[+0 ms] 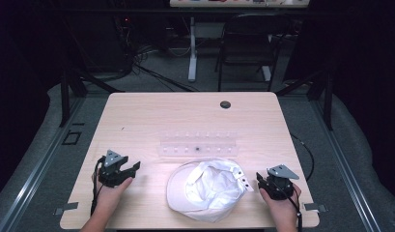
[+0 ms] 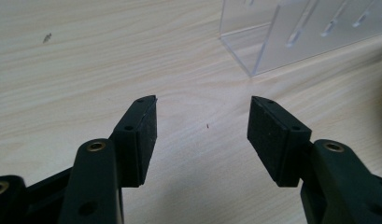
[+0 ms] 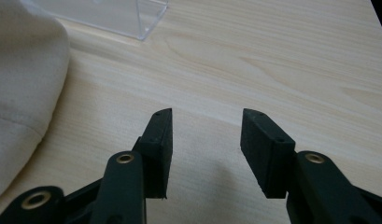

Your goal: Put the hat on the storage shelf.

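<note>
A white cap (image 1: 209, 189) lies upside down on the wooden table (image 1: 147, 116), near its front edge, with the brim to the left. Part of the cap (image 3: 20, 84) fills the left side of the right gripper view. Behind it stands a clear acrylic rack (image 1: 197, 143) with rows of slots; a corner of the rack (image 2: 291, 32) appears in the left gripper view, and an end of the rack (image 3: 118, 14) in the right gripper view. My left gripper (image 1: 133, 167) rests left of the cap, open and empty (image 2: 202, 123). My right gripper (image 1: 259, 179) sits right of the cap, open and empty (image 3: 206, 135).
A round cable hole (image 1: 225, 104) sits near the table's far edge. Beyond the table stand a dark chair (image 1: 248, 43) and a white desk leg (image 1: 192, 48). Cables run across the floor.
</note>
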Action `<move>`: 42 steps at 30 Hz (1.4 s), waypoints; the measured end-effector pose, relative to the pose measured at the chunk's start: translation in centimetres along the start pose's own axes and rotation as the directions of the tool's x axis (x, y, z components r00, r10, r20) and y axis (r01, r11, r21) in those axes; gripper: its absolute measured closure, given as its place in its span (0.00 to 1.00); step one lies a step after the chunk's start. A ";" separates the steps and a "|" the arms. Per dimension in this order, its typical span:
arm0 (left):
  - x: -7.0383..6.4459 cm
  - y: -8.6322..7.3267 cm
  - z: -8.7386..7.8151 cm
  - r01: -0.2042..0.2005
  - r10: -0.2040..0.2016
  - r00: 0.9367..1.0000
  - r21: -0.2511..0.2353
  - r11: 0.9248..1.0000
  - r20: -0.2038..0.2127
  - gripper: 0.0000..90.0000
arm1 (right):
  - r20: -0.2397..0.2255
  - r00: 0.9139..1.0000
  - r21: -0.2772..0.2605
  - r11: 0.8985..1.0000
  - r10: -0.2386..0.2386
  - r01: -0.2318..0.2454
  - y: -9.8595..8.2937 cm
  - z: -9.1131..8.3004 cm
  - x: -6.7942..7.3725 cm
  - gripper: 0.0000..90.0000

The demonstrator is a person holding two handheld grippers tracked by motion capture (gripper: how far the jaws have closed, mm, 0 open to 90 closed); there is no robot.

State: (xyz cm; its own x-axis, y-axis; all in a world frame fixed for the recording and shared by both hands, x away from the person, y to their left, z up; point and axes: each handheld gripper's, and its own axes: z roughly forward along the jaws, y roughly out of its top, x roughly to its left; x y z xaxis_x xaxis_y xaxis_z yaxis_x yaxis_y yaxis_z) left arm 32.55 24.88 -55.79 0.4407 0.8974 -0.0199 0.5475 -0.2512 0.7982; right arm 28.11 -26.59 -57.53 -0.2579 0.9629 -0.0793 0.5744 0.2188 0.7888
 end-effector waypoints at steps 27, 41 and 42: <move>-0.3 0.3 -0.9 -0.037 0.036 0.999 0.030 0.999 0.036 0.49 | -0.151 0.986 0.180 0.978 -0.076 0.103 5.2 -2.1 -0.4 0.66; -0.3 0.3 -0.9 -0.044 0.043 0.998 0.033 0.998 0.046 0.51 | -0.280 0.960 0.254 0.965 0.007 0.066 8.0 -3.2 -0.1 0.66; -0.3 0.3 -0.9 -0.044 0.042 0.998 0.034 0.998 0.047 0.51 | -0.297 0.955 0.269 0.961 0.022 0.062 8.2 -3.1 -0.2 0.66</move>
State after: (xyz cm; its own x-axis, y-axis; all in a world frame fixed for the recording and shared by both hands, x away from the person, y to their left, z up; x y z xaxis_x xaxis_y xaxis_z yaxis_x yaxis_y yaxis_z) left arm 31.91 24.83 -55.01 0.4966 0.8679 -0.0143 0.5513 -0.3026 0.7775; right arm 30.44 -25.46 -49.11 -0.4642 0.8772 0.1226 0.7452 0.3121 0.5893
